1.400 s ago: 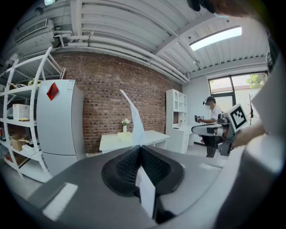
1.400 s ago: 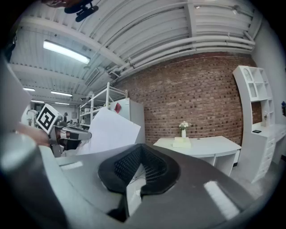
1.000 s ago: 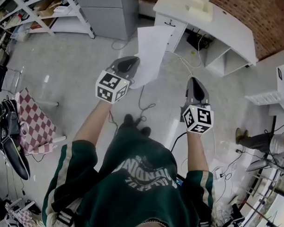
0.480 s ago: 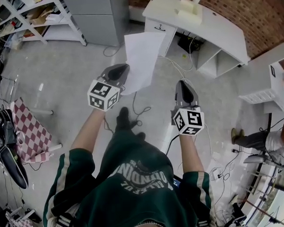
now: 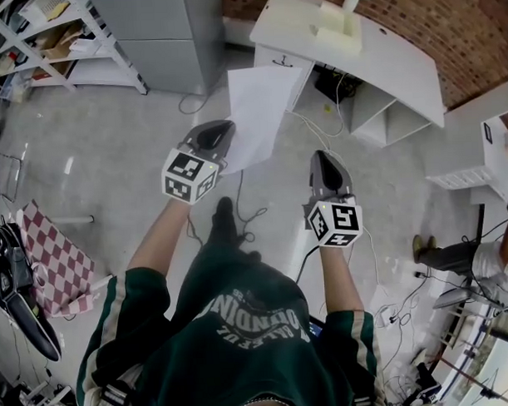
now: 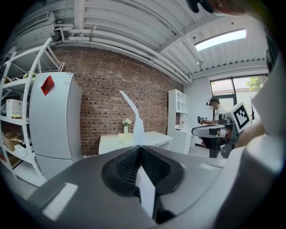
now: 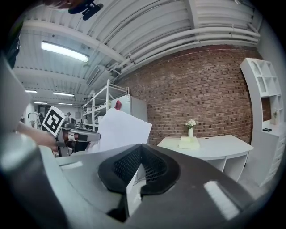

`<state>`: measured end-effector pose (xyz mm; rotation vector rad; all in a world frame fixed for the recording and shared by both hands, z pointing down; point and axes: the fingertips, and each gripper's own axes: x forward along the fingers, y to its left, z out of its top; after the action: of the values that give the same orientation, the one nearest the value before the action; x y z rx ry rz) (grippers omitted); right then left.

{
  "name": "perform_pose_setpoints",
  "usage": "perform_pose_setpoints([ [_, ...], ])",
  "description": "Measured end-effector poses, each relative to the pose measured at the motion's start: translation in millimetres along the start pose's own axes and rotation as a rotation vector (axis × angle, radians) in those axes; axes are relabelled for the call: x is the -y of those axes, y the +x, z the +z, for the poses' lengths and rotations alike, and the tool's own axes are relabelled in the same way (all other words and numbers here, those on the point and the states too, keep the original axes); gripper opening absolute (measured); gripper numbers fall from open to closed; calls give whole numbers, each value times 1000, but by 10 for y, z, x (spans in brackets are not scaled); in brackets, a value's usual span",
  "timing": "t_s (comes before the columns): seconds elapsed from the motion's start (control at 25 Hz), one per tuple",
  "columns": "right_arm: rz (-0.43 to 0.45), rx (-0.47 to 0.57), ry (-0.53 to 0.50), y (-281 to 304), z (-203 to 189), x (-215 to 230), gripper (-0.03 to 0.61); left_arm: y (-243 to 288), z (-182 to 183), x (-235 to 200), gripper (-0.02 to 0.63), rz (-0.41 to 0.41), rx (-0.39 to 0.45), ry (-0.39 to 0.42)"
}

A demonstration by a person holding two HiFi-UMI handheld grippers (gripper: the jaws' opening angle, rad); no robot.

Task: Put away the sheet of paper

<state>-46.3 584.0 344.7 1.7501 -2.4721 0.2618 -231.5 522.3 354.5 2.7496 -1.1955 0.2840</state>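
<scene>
A red brick wall (image 7: 201,89) backs a white worktop (image 5: 374,56) bearing a vase of flowers (image 7: 191,126). A grey cabinet (image 5: 161,35) and white shelving (image 5: 45,43) stand on the pale floor (image 5: 94,154), where cables (image 5: 252,208) trail. Strip lights (image 7: 65,51) glow overhead.

— Where does the head view sit?
— Above the person, facing steeply down at the floor, with the left gripper (image 5: 226,126) and right gripper (image 5: 323,154) close below.
— And the gripper views?
— Each rides low behind its own jaws and faces roughly level toward the brick wall (image 6: 103,94) and white counter (image 7: 214,145).
— What do they share?
— All three see that counter and the sheet of paper (image 7: 120,129), which seems edge-on in the left gripper view.
</scene>
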Motion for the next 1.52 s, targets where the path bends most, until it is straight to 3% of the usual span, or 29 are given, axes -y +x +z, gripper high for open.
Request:
perform_pose_setpoints([
  [0.48,-52,-22,16,1022,144,23,0,608,129,-869,11,-58,-16,19],
  [1.2,-123,-16,27,1882,255,-106,0,935,167,-1670,11,-126,-19,34],
  [1.52,-124,-12,45,2260,284,171,0,1315,211,-1907,11,-113,-31,30],
])
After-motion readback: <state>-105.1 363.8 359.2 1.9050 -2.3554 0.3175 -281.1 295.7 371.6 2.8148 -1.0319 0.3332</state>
